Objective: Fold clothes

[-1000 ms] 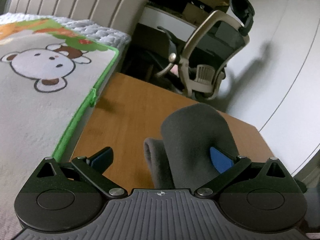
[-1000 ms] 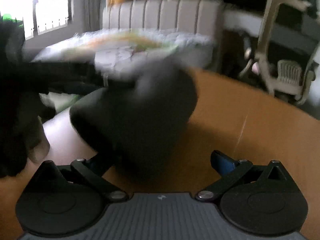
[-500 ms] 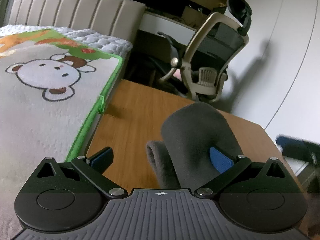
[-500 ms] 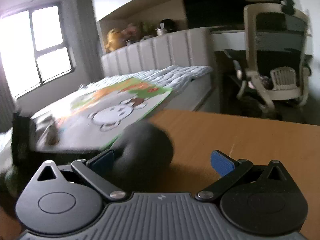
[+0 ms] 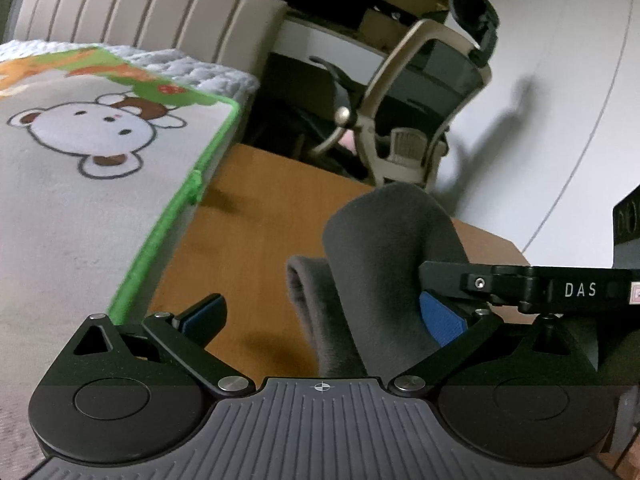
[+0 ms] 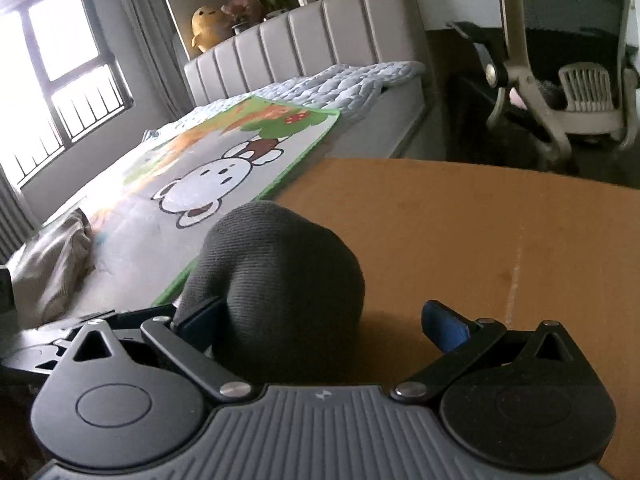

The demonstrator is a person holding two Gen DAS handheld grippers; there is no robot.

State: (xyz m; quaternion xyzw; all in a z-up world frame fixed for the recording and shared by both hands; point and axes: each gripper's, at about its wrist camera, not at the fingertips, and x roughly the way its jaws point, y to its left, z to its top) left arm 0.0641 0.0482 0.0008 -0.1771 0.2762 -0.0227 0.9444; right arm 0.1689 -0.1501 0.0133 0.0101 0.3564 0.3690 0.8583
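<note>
The left gripper (image 5: 322, 318) has its two fingers spread wide, as they were a second ago, and pinches nothing: the dark grey garment (image 5: 384, 264) rises between them, lying against the blue pad of the right-hand finger (image 5: 442, 318) and well clear of the left-hand one. The garment is a rolled, rounded hump resting on the orange-brown wooden table (image 5: 256, 232), with a looser fold showing at its left side. New in the left wrist view is the right gripper (image 5: 532, 286), a black bar marked DAS that reaches in from the right edge, its tip just beside the garment; half a second ago only a blur showed there.

From the right wrist view the right gripper (image 6: 322, 322) is likewise spread, gripping nothing. The garment (image 6: 280, 280) sits between its fingers, against the left-hand finger (image 6: 198, 316) and apart from the right-hand blue pad. A second ago this view was smeared with motion; now it is sharp, and the garment lies nearer the camera than half a second ago. Part of the left gripper (image 6: 60, 330) shows at the lower left.

Beyond the table's left edge lies a bed with a green-edged bear blanket (image 5: 80, 184) and a padded headboard (image 5: 152, 16). An office chair (image 5: 424, 120) stands past the far edge
</note>
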